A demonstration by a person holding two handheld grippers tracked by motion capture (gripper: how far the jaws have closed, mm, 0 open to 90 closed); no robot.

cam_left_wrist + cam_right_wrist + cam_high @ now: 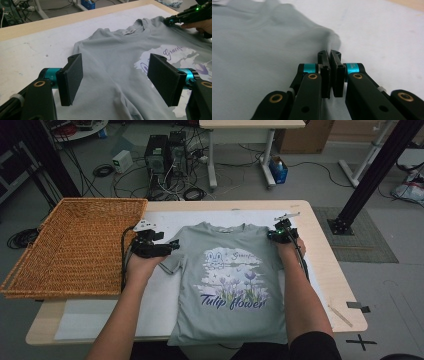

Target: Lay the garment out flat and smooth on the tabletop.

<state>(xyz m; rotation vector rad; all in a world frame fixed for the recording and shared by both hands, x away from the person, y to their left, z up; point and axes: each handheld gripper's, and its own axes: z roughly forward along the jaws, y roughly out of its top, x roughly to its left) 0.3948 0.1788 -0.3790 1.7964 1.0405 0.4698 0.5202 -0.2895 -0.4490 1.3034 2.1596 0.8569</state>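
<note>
Grey t-shirt (227,280) shoulder is pinched in my right gripper (331,56); my left gripper (115,80) hangs apart over the sleeve. Pulling 1-sided could bunch the cloth.

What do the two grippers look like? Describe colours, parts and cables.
Both the left gripper and the right gripper are black, with flat rectangular jaw pads, teal collars and brass-coloured pivot rings. A black cable trails from the left one, and a green light glows on the right one.
</note>
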